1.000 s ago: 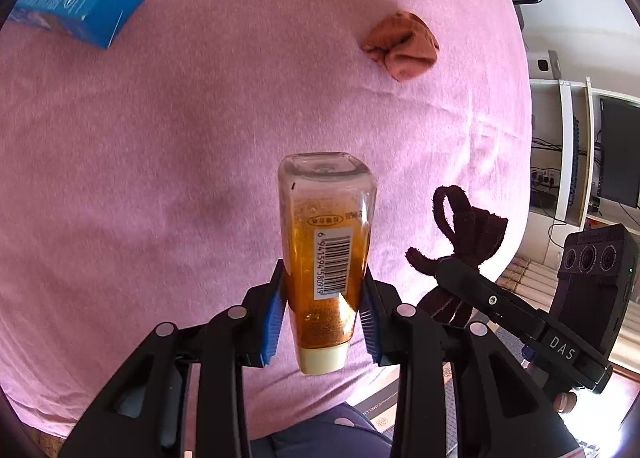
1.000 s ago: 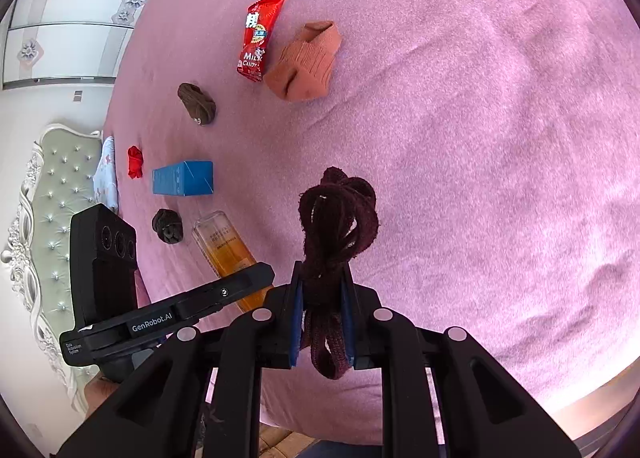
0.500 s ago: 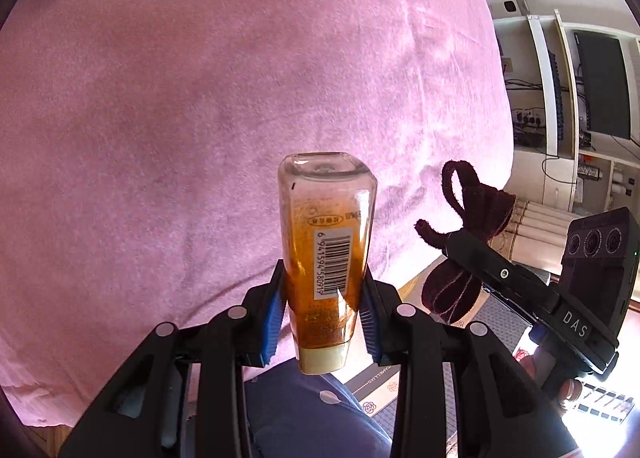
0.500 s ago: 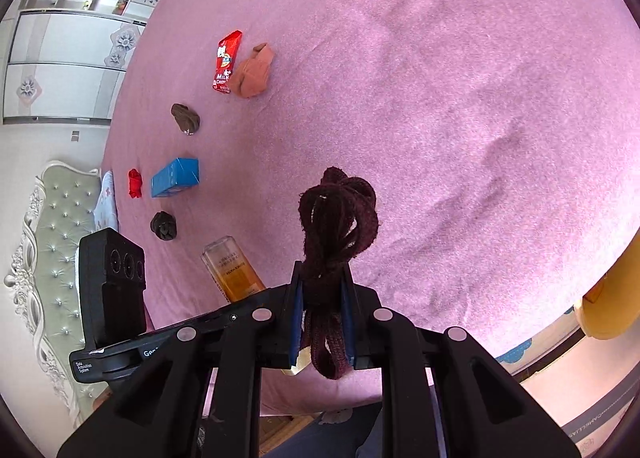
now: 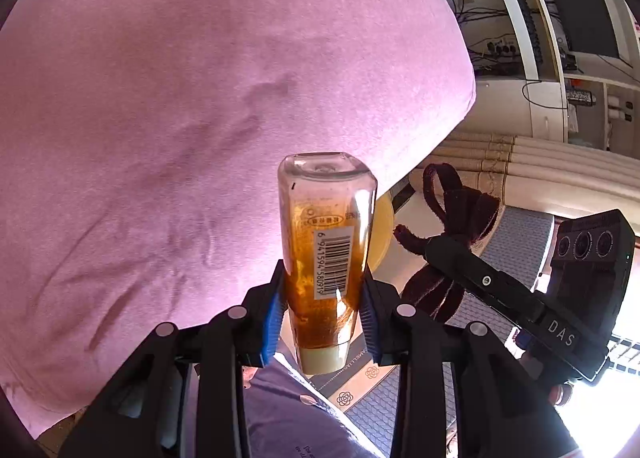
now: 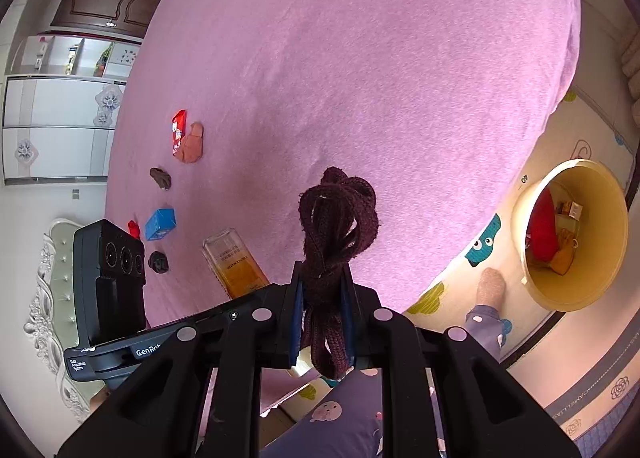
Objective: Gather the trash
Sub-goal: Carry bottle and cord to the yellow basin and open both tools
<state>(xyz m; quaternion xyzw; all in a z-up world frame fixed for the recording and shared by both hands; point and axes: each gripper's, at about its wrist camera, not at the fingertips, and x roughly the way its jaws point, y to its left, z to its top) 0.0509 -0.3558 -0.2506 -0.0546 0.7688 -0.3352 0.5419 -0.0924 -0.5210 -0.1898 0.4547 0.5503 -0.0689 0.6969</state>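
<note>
Left gripper point(image 5: 322, 312): fingers pinching the bottle point(image 5: 326, 254) low on its body, near the cap.
Bottle handling: stiff, smooth plastic, amber liquid inside; probably slippery, moderately heavy.
Bottle axis: lengthwise along the fingers, cap toward the person, base outward.
Right gripper point(image 6: 322, 314): fingers pressed on the dark cord bundle point(image 6: 336, 226); soft, light, floppy.
Location: both held over the bed point(image 6: 360, 58) edge.
Bucket point(image 6: 612, 258): on the floor beyond.
</note>
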